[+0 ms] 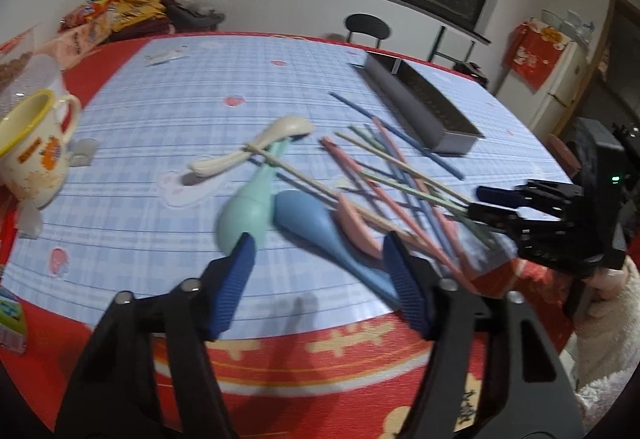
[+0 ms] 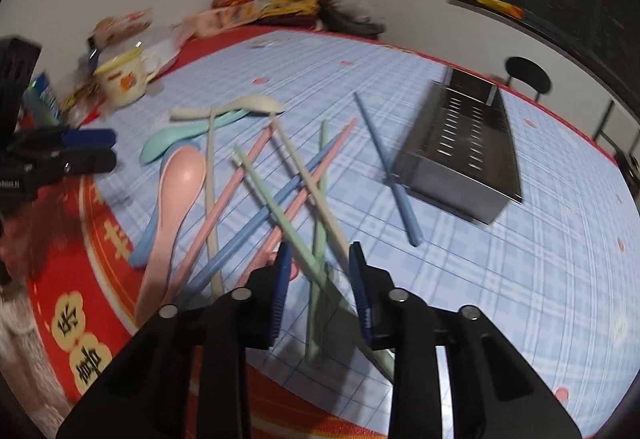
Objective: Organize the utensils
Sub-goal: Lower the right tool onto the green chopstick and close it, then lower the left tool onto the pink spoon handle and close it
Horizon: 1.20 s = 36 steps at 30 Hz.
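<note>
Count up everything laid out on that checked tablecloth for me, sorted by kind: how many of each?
Spoons: 4 (cream, mint, blue, pink)
Chopsticks: 8 (two each of blue, pink, cream, green)
Metal tray: 1
Mug: 1
Total: 14

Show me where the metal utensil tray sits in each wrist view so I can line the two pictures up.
Left wrist: metal utensil tray lies upper right of centre, running diagonally, beyond the chopstick pile.
Right wrist: metal utensil tray sits right of centre, perforated inside showing.
Shared landmark: the lone blue chopstick lying alongside the tray's near side.
</note>
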Each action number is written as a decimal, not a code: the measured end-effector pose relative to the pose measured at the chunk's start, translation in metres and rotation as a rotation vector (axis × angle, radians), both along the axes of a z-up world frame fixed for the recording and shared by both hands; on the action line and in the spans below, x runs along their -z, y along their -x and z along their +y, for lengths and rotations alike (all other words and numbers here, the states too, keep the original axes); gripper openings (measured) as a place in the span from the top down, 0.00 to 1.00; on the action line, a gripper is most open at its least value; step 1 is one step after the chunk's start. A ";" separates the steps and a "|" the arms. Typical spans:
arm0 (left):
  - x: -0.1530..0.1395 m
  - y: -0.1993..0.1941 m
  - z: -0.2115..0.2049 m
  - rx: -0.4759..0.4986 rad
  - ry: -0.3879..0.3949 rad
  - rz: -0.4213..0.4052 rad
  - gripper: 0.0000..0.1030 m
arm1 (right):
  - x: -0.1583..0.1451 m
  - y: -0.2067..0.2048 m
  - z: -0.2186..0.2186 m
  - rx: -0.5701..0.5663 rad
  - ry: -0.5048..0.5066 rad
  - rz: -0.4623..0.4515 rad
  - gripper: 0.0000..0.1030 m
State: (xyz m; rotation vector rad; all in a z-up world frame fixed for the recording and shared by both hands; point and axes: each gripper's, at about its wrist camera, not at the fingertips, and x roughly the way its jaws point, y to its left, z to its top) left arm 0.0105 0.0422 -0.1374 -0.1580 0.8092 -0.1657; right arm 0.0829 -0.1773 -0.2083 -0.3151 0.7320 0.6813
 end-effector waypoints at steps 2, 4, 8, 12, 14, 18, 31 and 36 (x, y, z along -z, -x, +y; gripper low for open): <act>0.001 -0.001 -0.008 0.034 0.014 0.004 0.48 | 0.003 -0.001 0.003 -0.016 0.018 0.006 0.79; 0.003 -0.002 -0.015 0.057 0.025 0.009 0.54 | 0.006 -0.001 0.005 -0.023 0.030 0.009 0.80; 0.006 -0.006 -0.024 0.091 0.050 0.027 0.59 | 0.009 -0.003 0.005 -0.025 0.023 0.024 0.80; 0.006 -0.009 -0.032 0.115 0.049 0.035 0.62 | 0.009 -0.004 0.000 -0.026 -0.008 0.036 0.88; 0.007 -0.010 -0.036 0.125 0.043 0.038 0.63 | 0.009 -0.003 -0.003 -0.034 -0.023 0.041 0.92; 0.010 -0.013 -0.041 0.144 0.040 0.055 0.63 | 0.010 -0.002 -0.002 -0.050 -0.027 0.046 0.94; 0.021 -0.019 -0.053 0.179 0.070 0.117 0.73 | 0.009 0.006 0.001 -0.053 -0.021 -0.002 0.94; 0.026 -0.021 -0.052 0.166 0.106 0.164 0.74 | 0.008 0.005 0.000 -0.047 -0.025 -0.002 0.94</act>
